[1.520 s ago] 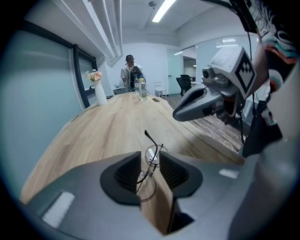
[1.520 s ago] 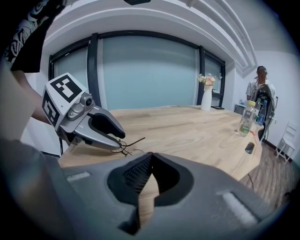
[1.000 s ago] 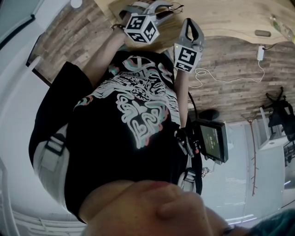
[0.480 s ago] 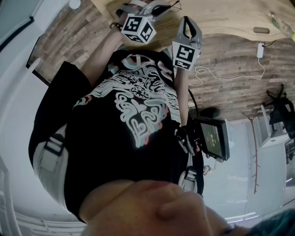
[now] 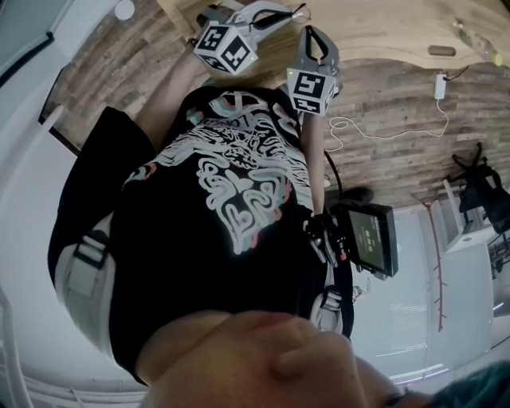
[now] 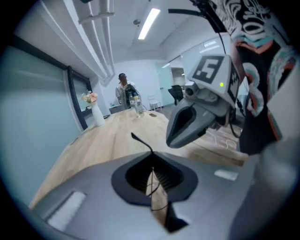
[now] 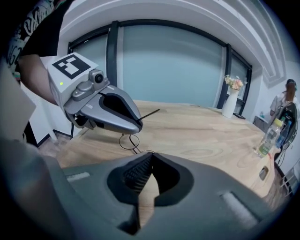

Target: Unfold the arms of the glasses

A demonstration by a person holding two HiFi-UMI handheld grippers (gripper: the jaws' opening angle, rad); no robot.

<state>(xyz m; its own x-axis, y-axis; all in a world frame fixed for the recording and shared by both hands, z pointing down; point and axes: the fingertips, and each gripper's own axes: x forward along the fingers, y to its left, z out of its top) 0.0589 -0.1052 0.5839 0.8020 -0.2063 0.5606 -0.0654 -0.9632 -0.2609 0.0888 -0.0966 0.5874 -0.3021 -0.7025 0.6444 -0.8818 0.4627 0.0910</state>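
Here, in the head view, the left tool (image 5: 283,11) holds the thin-wire glasses (image 5: 300,10) at its tips. The wooden surface (image 5: 382,32) lies beyond and below the left tool, and the right tool (image 5: 313,33) stands just beside it.

In the left gripper view, the left tool's jaws are pressed together on a fine wire of the frame. One dark arm (image 6: 140,140) juts out past the tips.

In the right gripper view, a round lens rim (image 7: 121,140) hangs under the left tool. A wire runs from it toward the right tool's tips, where the jaws meet. Whether they pinch that wire I cannot tell.

The risk, I judge, lies in the thin frame. A pull off the hinge's line could bend it, or the wire could slide out of the left tool and drop.
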